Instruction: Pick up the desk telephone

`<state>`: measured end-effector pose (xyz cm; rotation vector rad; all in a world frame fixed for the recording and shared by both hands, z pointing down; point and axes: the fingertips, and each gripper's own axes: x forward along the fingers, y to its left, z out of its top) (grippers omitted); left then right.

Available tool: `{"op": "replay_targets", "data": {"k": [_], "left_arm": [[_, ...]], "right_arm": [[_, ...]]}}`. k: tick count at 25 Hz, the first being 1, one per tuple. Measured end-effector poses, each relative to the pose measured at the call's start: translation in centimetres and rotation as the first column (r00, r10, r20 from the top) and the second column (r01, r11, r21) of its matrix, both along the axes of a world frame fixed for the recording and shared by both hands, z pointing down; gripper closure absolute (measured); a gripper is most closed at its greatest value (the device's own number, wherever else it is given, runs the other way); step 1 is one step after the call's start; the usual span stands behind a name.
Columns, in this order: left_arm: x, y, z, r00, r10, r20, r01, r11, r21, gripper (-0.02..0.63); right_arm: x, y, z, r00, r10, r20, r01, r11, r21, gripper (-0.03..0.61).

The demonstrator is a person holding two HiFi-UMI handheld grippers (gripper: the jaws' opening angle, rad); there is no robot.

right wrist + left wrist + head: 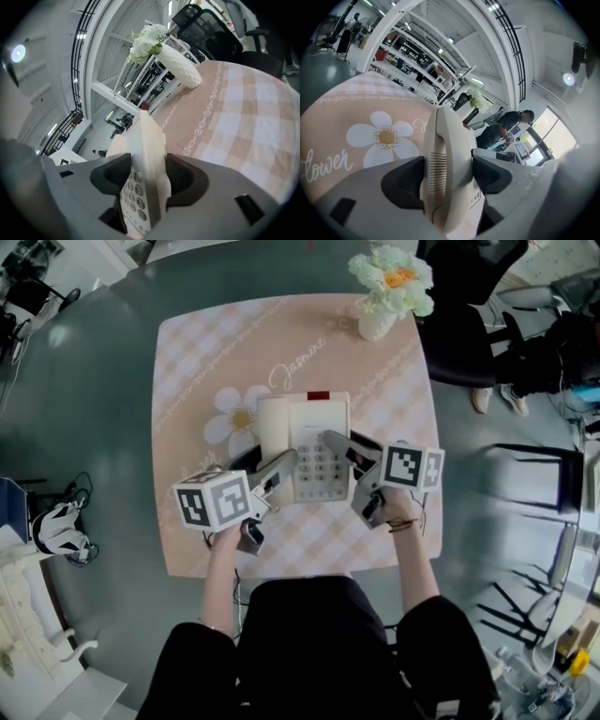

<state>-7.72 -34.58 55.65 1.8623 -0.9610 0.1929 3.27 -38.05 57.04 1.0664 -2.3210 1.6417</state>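
A cream desk telephone (317, 451) lies in the middle of the pink checked tablecloth (206, 352), with its handset (273, 427) in the cradle on its left side. My left gripper (265, 461) is shut across the near end of the handset (447, 159), one pad on each side. On the other side, my right gripper (352, 446) is shut on the telephone's right edge (151, 154), beside the keypad (132, 194). I cannot tell whether the telephone rests on the cloth or is raised off it.
A white vase of flowers (386, 292) stands at the table's far right corner. The cloth carries a daisy print (236, 416) left of the telephone. A seated person (469, 324) and a chair (534, 479) are to the right of the table.
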Motion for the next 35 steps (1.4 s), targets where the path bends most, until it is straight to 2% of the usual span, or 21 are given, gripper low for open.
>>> {"op": "replay_targets", "data": {"k": [18, 35], "left_arm": [[-0.3, 3.1, -6.9, 0.999, -0.050, -0.016, 0.051, 0.995, 0.087, 0.296], [0.3, 6.0, -12.3, 0.998, -0.055, -0.001, 0.054, 0.985, 0.163, 0.296]], "right_arm": [[-0.2, 2.6, -7.2, 1.000, -0.004, 0.017, 0.002, 0.997, 0.079, 0.354], [0.3, 5.1, -13.0, 0.998, -0.011, 0.058, 0.001, 0.985, 0.172, 0.354]]}}
